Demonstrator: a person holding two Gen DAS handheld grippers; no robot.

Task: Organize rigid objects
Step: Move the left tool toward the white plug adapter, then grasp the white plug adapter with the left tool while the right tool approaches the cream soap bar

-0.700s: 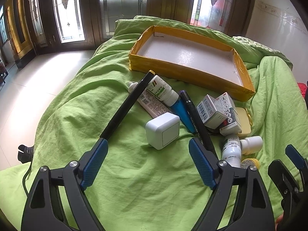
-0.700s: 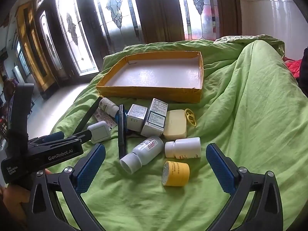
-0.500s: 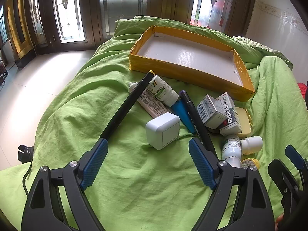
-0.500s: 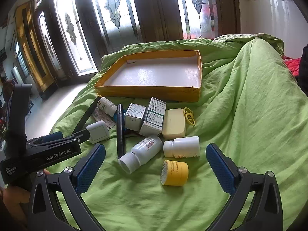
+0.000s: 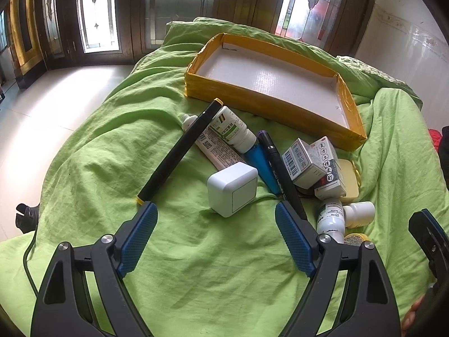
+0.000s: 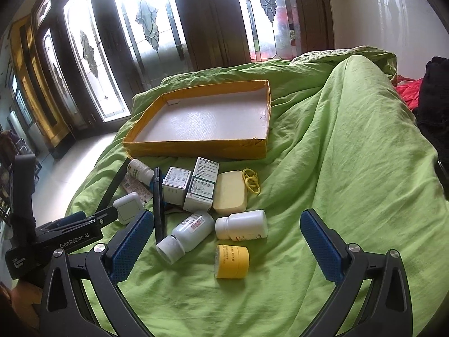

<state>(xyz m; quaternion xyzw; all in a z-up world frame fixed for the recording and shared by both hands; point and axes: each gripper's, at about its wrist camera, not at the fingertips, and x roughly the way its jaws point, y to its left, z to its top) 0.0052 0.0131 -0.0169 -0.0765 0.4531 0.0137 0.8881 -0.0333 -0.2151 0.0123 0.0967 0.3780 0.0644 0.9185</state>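
Note:
A yellow-walled tray (image 5: 261, 104) (image 6: 196, 147) with a white floor sits at the back of the green bedcover, nothing in it. In front lies a heap: a white cube adapter (image 5: 233, 188) (image 6: 127, 207), a long black marker (image 5: 179, 151), a black pen (image 5: 280, 171) (image 6: 158, 196), medicine boxes (image 5: 311, 165) (image 6: 200, 185), white bottles (image 6: 241, 224) (image 6: 186, 234), a yellow jar (image 6: 232, 261) and a cream case (image 6: 230, 192). My left gripper (image 5: 216, 238) is open just short of the adapter. My right gripper (image 6: 227, 245) is open around the bottles and the jar, touching none.
The green cover (image 5: 84, 154) falls off to a pale tiled floor (image 5: 42, 98) on the left. Yellow rings (image 6: 251, 181) lie beside the cream case. Red and black cloth (image 6: 426, 95) sits at the far right. Dark doors with patterned glass (image 6: 146, 28) stand behind.
In the right wrist view the heap and the tray have slid slightly up and left. The left wrist view is almost unchanged. Both grippers stay open and empty.

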